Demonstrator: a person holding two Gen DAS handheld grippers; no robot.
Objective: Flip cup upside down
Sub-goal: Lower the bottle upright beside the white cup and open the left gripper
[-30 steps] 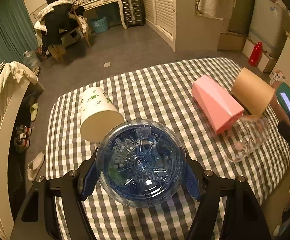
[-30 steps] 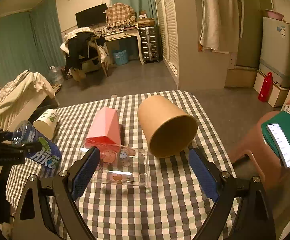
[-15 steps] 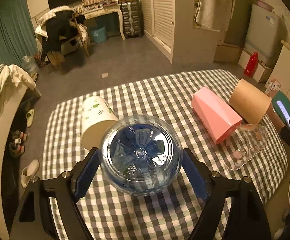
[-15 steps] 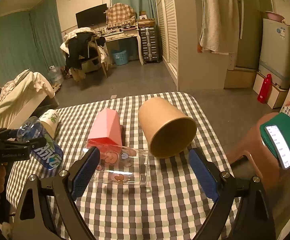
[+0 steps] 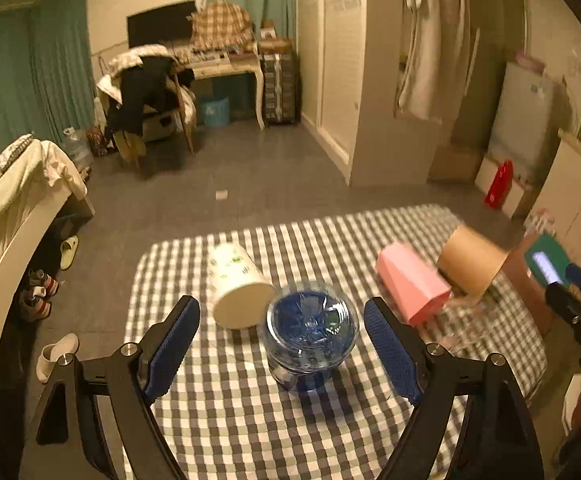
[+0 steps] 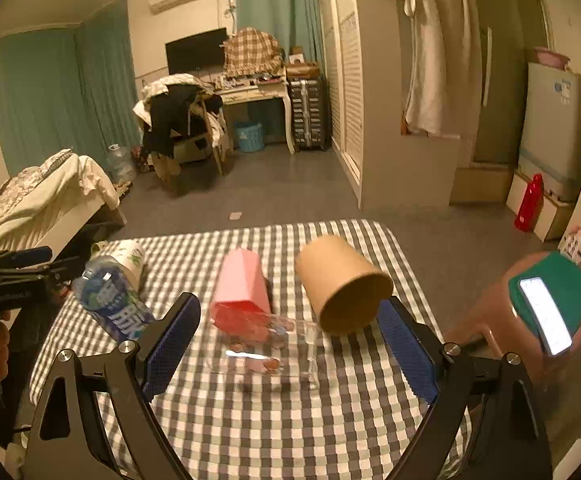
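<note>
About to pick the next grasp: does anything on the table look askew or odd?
The water bottle stands leaning against the white cup, so it may tip. The pink cup, brown cup and clear glass all lie on their sides. Nothing looks spilled.

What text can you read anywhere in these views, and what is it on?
Water bottle label: large white characters, blurred, not readable.
Phone screen: lit lines of text, too small to read.
Left tool body: faint lettering, not legible.
White paper cup: green leaf print only, no words.
Nothing else readable.
</note>
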